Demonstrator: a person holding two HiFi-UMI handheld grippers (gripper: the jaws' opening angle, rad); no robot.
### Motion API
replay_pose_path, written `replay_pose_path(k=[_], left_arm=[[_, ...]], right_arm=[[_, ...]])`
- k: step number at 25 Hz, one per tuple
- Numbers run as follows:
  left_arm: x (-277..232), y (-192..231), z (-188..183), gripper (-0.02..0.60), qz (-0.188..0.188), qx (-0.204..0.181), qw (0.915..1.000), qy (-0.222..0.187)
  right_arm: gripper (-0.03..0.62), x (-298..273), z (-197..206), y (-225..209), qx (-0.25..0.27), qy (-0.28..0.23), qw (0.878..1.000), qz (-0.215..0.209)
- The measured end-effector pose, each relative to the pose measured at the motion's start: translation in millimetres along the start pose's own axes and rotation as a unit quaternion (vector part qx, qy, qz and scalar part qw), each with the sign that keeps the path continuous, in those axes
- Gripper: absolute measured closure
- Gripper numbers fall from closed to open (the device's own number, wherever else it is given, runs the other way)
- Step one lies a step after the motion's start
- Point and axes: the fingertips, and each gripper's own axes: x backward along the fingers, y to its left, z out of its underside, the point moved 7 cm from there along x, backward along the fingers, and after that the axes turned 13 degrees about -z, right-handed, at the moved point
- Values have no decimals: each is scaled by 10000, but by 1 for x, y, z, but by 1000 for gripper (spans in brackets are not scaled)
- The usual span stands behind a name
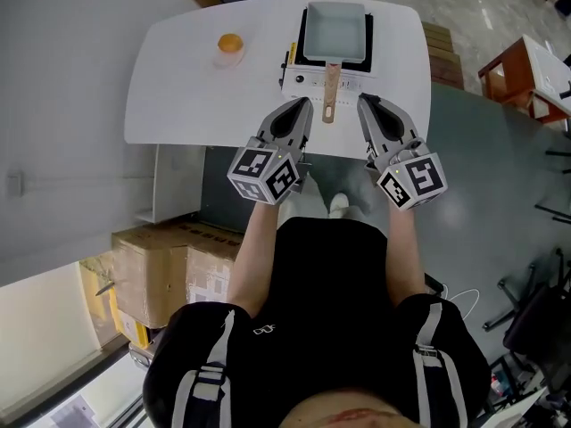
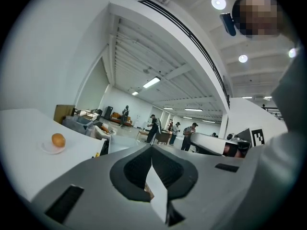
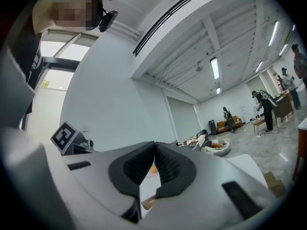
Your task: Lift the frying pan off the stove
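A square pale frying pan [image 1: 335, 32] sits on a portable stove [image 1: 308, 80] at the far side of the white table [image 1: 178, 105]. Its wooden handle [image 1: 331, 92] points back toward me. My left gripper [image 1: 305, 103] hovers just left of the handle, jaws shut and empty. My right gripper [image 1: 363, 99] hangs just right of the handle, also shut with nothing in it. In the left gripper view the left gripper [image 2: 152, 147] has its pads meeting. In the right gripper view the right gripper [image 3: 154, 144] is pressed together too, and a bit of the wooden handle [image 3: 148, 202] shows below its jaws.
An orange on a small plate [image 1: 229, 45] lies at the table's left part, and the orange [image 2: 58, 140] also shows in the left gripper view. Cardboard boxes [image 1: 169, 270] stand on the floor at my left. A brown stool [image 1: 517, 74] is at the right. Several people stand far off.
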Motion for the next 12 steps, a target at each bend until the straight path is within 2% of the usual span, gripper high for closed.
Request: replay_pose_path(k=[5,12], left_arm=[[-22,18,-2,574,194,303,9993,74],[-70,29,-13,574,434,227,9986,217]], right_arm=[[594,-2,4,-22,-108,-150,9996,214],[594,-22,2,-53,-136,-156,9992,331]])
